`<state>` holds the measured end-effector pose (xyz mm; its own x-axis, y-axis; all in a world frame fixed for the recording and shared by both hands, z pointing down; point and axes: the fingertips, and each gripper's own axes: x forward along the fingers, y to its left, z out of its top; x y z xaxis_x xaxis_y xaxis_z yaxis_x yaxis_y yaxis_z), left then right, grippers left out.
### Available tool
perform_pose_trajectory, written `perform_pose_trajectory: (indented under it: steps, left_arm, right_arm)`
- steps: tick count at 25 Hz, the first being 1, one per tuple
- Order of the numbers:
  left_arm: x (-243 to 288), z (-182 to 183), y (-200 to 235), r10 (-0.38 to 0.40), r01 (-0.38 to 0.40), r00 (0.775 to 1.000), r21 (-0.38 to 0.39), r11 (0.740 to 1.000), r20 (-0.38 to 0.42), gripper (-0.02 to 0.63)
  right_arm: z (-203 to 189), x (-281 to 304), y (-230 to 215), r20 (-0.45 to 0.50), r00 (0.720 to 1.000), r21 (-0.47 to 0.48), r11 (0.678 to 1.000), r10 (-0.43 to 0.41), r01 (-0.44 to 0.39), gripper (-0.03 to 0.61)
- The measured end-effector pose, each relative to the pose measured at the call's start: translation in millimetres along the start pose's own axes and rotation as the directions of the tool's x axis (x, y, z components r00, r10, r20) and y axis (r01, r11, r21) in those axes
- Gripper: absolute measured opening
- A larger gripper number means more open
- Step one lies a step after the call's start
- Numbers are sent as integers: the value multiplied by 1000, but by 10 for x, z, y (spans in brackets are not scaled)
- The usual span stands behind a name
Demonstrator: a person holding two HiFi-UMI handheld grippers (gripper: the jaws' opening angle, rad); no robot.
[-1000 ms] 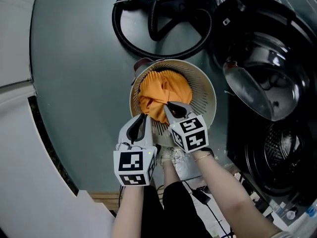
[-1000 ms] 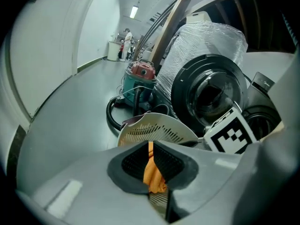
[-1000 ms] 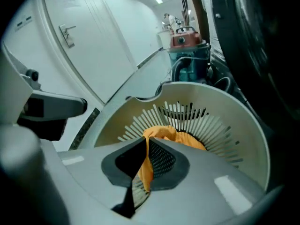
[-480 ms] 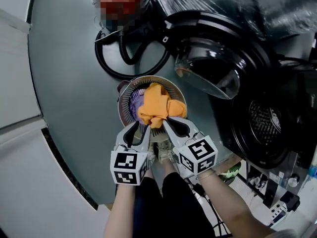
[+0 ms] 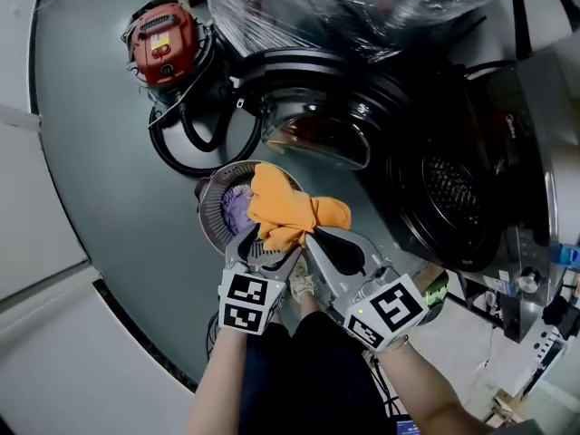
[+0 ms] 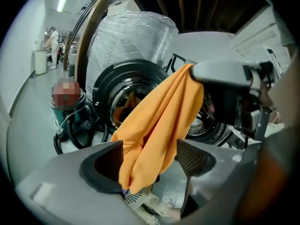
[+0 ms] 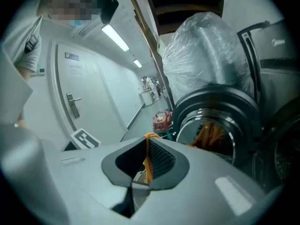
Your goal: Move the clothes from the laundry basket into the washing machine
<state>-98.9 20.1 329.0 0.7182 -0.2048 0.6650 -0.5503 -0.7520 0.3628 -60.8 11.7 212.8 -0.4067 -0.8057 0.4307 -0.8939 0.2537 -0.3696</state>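
An orange cloth [image 5: 288,208] hangs above the round laundry basket [image 5: 208,208], which still holds a purple garment [image 5: 236,208]. My right gripper [image 5: 313,234] is shut on a thin fold of the cloth [image 7: 146,137]. My left gripper [image 5: 265,243] is closed on a thicker bunch of it [image 6: 154,125], with its jaws [image 6: 150,161] a little apart around the fabric. The washing machine drum [image 5: 453,193] stands open at the right. Its round door [image 5: 317,134] is swung out behind the basket.
A red vacuum cleaner [image 5: 163,39] with a black coiled hose [image 5: 195,143] sits on the floor beyond the basket. A plastic-wrapped bulky object [image 5: 362,7] stands behind the machine door. Cables and small items lie at the lower right [image 5: 544,324].
Both grippers have lifted the orange cloth up out of the basket and shifted it right, toward the machine. The purple garment beneath it has come into view.
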Motion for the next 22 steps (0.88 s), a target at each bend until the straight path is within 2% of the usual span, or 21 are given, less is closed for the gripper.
perform_pose_trajectory:
  steps: [4,9,11,12,13,15,19,22]
  left_arm:
    - [92,119,-134,-19,20,1000,48,999,-23,351]
    - [275,219,-482,-140,148,988,134,980,-69,338]
    - [371,243,-680,-193,202,978,147,968,-76,252]
    - [410,252,-780,-214,224,974,157,962,-79,182]
    - [446,251,-872,-232,244,969,168,955,-87,135]
    - [523,229,-1024,-258,274,960,180,945,-108,109]
    - [727,222,-1224,-268,287,954,162,944,-132,94]
    - [876,237,-1358,-268,287,953,143,947,-141,91]
  right_arm:
    - [289,-418,-33,79,996,-3,999,-46,46,41]
    - [407,-893,-139,149,980,35,991,-129,126,41]
    - [366,-1075,-235,162,972,43,985,-171,167,41]
    - [332,-1164,-295,169,966,49,980,-197,192,41]
    - [291,-1252,-367,176,958,59,974,-228,221,41]
    - [198,-1418,-557,184,936,78,954,-301,291,41]
    - [-79,-1695,-1080,164,873,83,888,-459,451,46]
    - [-361,-1801,-1412,117,848,104,855,-517,508,40]
